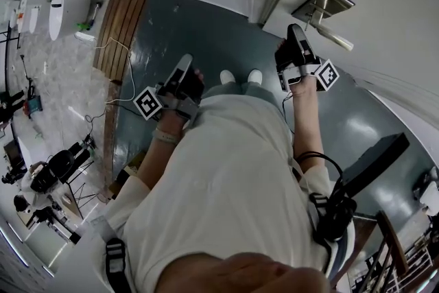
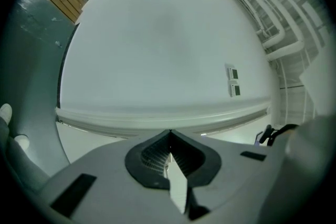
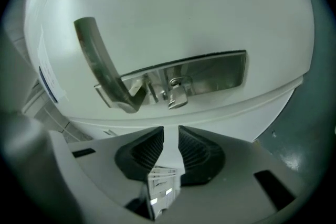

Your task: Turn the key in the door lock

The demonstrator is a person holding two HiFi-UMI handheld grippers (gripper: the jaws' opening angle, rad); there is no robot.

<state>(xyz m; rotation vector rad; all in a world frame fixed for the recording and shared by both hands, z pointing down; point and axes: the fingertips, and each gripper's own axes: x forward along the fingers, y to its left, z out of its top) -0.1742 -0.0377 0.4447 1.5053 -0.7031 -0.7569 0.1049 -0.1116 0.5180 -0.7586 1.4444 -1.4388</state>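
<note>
Door lock, seen from the rig: I am holding the right gripper (image 3: pixel 170 131) close to the door (image 3: pixel 184 8), its jaws standing narrowly apart with nothing between them. The key (image 3: pixel 178 93) is sitting in the lock plate (image 3: pixel 220 68), just beyond the tips and nearly in line with the gap, the handle (image 3: pixel 100 65) on its left. The left gripper (image 2: pixel 169 136), jaws pressed together and empty, is facing a white wall (image 2: pixel 157 50), well left of the lock.

Head view looks steeply down; right gripper view closely faces the shared lock plate (image 3: pixel 184 78).
</note>
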